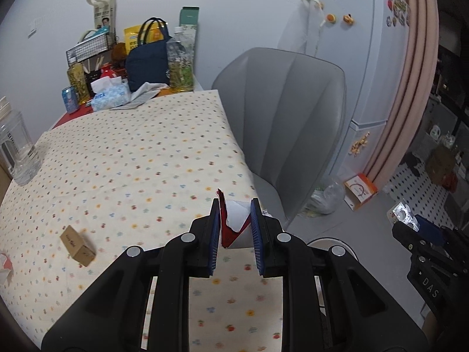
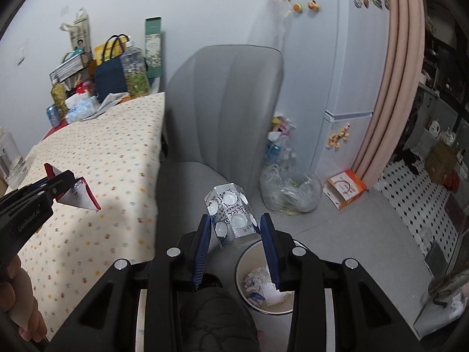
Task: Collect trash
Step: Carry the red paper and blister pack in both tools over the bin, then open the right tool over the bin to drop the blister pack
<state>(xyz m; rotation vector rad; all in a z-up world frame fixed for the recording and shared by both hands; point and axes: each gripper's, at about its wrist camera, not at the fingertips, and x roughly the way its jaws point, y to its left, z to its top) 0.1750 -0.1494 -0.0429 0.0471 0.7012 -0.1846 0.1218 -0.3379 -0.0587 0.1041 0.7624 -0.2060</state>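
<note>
Black two-finger grippers fill the foreground of both wrist views, each with blue pads. Clamped between the pads of the left gripper is a torn red-and-white wrapper, held above the near edge of a table covered in a cream cloth with small coloured dots. From the right wrist view the same wrapper sticks out of the left gripper over the cloth, and part of a hand shows at the lower left corner.

Pinched in the right gripper is a silver blister pack — crumpled, its round pockets facing the camera. It hangs in the air above the floor, just over the far rim of a white trash bin that already holds crumpled paper.

On the cloth, left of the left gripper, lies a small brown cardboard box; a clear glass jar stands at the left edge.

Further back, a grey chair sits beside the table, and a clear plastic bag of rubbish rests on the floor next to it. Beyond stand a white fridge with magnets and — at the table's far end — bottles, a tissue box and a dark blue bag.
</note>
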